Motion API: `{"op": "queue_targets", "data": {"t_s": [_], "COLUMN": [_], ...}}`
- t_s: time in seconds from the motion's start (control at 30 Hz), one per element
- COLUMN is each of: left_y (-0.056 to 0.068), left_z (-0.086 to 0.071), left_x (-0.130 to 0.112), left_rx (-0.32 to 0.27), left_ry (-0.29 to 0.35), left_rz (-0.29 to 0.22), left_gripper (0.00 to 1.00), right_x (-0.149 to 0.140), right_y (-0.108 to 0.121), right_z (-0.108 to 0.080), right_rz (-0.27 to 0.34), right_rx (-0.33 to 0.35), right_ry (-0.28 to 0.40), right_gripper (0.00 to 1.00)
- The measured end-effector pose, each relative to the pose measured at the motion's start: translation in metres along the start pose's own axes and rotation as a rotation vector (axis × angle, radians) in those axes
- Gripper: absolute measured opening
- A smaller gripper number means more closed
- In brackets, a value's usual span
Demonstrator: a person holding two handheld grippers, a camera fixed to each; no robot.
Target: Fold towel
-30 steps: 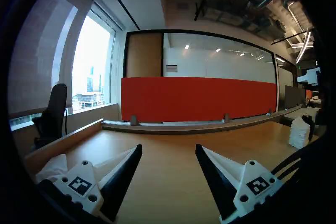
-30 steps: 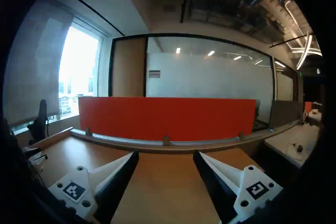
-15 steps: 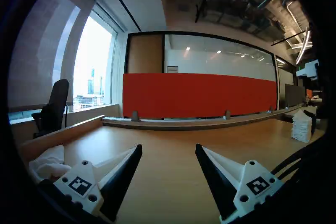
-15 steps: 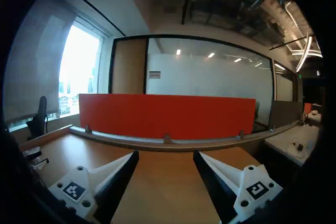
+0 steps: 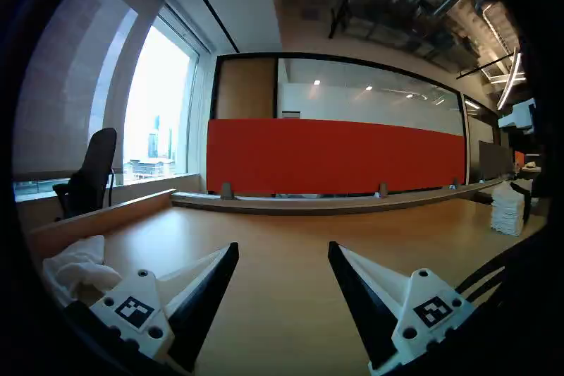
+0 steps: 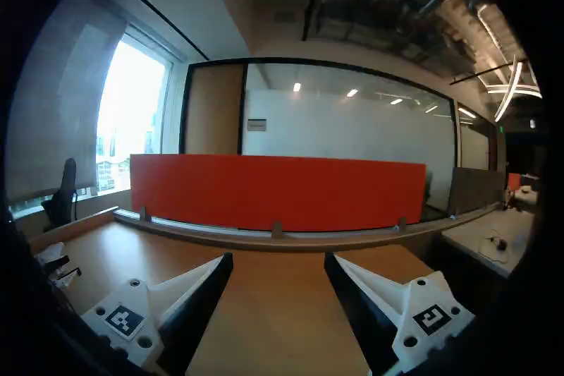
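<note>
Wooden desk (image 5: 296,224), red screen (image 5: 331,157) behind.
Left gripper (image 5: 282,247) and right gripper (image 6: 277,257) gape wide, holding nothing; a crumpled white towel (image 5: 76,268) lies at 8 o'clock in the left gripper view.

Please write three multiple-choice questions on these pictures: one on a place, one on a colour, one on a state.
1. Where does the crumpled towel lie?
A) on the table, to the left of the left gripper in its own view
B) on a shelf
C) between the fingers
2. The divider panel's colour?
A) blue
B) red
C) green
3. The left gripper is:
A) open, empty
B) shut on the towel
C) shut, empty
Answers: A, it lies on the wood at that view's left; B, plainly red; A, bare table shows between spread fingers.
</note>
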State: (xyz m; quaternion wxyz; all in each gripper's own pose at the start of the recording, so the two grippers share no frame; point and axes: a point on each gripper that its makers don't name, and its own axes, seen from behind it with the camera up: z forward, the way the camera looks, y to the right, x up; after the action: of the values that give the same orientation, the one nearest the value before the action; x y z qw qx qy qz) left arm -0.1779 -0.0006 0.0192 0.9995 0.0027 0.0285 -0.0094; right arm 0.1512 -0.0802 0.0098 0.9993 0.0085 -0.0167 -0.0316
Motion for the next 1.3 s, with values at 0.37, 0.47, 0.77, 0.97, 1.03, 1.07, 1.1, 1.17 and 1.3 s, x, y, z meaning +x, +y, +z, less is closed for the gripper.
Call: {"op": "queue_targets", "data": {"t_s": [0.37, 0.47, 0.77, 0.97, 1.03, 1.07, 1.1, 1.17, 1.3], "left_y": [0.003, 0.003, 0.004, 0.004, 0.004, 0.004, 0.004, 0.004, 0.005], "left_z": [-0.001, -0.001, 0.0, 0.0, 0.001, 0.001, 0.001, 0.001, 0.001], "left_x": [0.0, -0.001, -0.004, -0.006, -0.006, -0.007, -0.007, -0.007, -0.008], "left_rx": [0.006, 0.006, 0.005, 0.005, 0.005, 0.005, 0.005, 0.005, 0.005], "left_ry": [-0.003, -0.003, -0.002, -0.003, -0.002, -0.002, -0.002, -0.002, -0.001], "left_rz": [0.021, 0.021, 0.024, 0.025, 0.025, 0.025, 0.025, 0.025, 0.025], "left_gripper": [0.94, 0.94, 0.94, 0.95, 0.95, 0.95, 0.95, 0.95, 0.95], "right_x": [-0.002, -0.003, -0.004, 0.002, 0.006, 0.008, 0.01, 0.012, 0.013], "right_y": [0.001, 0.002, 0.01, 0.025, 0.03, 0.032, 0.034, 0.04, 0.049], "right_z": [-0.001, -0.001, -0.003, -0.003, -0.004, -0.004, -0.004, -0.004, -0.003], "right_rz": [0.0, 0.002, 0.004, 0.003, 0.0, -0.002, -0.004, -0.003, 0.009], "right_rx": [0.003, 0.004, 0.003, -0.01, -0.013, -0.013, -0.014, -0.018, -0.021], "right_ry": [-0.005, -0.004, -0.002, 0.021, 0.037, 0.045, 0.052, 0.063, 0.076], "right_gripper": [1.0, 1.0, 1.0, 1.0, 1.0, 1.0, 1.0, 1.0, 1.0]}}
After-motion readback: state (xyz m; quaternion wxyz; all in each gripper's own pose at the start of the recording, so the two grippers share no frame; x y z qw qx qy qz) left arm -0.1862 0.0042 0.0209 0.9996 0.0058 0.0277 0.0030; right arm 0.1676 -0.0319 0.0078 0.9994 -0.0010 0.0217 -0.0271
